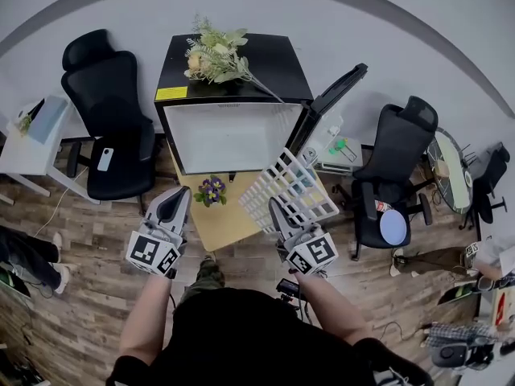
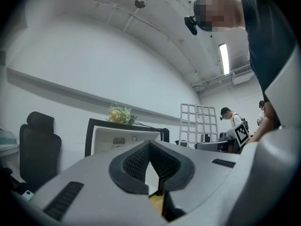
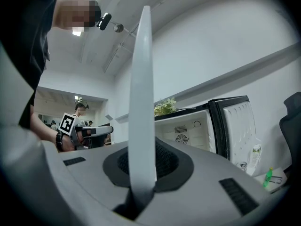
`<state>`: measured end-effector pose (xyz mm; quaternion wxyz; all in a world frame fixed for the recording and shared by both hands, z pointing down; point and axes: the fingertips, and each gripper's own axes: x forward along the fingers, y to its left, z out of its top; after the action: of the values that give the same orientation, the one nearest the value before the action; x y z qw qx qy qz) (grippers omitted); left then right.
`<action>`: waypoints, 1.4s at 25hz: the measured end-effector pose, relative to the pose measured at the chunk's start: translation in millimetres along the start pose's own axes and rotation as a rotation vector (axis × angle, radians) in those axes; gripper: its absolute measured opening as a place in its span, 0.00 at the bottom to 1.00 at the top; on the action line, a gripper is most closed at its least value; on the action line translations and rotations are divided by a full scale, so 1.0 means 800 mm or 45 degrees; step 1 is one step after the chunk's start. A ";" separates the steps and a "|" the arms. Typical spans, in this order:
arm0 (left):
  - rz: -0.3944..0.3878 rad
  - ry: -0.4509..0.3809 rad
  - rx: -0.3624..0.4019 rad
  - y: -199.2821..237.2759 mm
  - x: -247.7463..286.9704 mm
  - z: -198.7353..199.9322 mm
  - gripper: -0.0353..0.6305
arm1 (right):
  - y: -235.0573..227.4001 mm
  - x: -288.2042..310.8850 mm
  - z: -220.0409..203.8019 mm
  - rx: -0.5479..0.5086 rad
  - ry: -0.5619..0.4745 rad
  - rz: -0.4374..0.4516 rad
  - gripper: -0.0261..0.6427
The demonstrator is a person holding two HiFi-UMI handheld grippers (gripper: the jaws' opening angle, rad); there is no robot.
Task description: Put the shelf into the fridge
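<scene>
One fridge (image 1: 278,67) is standing far. One shelf (image 1: 294,185) is tilting right of it. Two flower bunches (image 1: 216,55) (image 1: 212,190) are showing. Three office chairs (image 1: 109,111) (image 1: 394,175) (image 1: 489,171) are standing, one left, two right. Two grippers (image 1: 173,205) (image 1: 278,213) are hovering near.

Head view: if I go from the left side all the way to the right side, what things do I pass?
Black chair by the desk → left gripper → purple flowers → white shelf → second black chair.
</scene>
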<state>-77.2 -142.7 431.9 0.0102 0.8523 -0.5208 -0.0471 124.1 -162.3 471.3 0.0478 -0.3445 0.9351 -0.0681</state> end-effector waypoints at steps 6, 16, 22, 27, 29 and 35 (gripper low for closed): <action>-0.025 0.013 -0.006 0.015 0.012 -0.004 0.08 | -0.012 0.019 0.002 0.100 -0.043 -0.050 0.11; -0.072 0.015 0.015 0.048 0.034 0.004 0.08 | -0.036 0.052 0.015 0.342 -0.177 -0.141 0.11; -0.108 0.018 0.027 0.064 0.046 0.007 0.08 | -0.047 0.069 0.023 0.488 -0.277 -0.197 0.11; -0.145 0.025 0.036 0.074 0.056 0.009 0.08 | -0.061 0.078 0.022 0.700 -0.375 -0.265 0.11; -0.161 0.025 0.038 0.078 0.060 0.010 0.08 | -0.066 0.082 0.021 0.765 -0.408 -0.289 0.11; -0.207 0.033 0.036 0.089 0.065 0.008 0.08 | -0.071 0.090 0.025 0.820 -0.483 -0.346 0.11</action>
<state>-117.5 -221.7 426.5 0.0011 0.8924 -0.4504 -0.0295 108.5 -254.4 457.2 0.3156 -0.4390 0.7864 -0.2986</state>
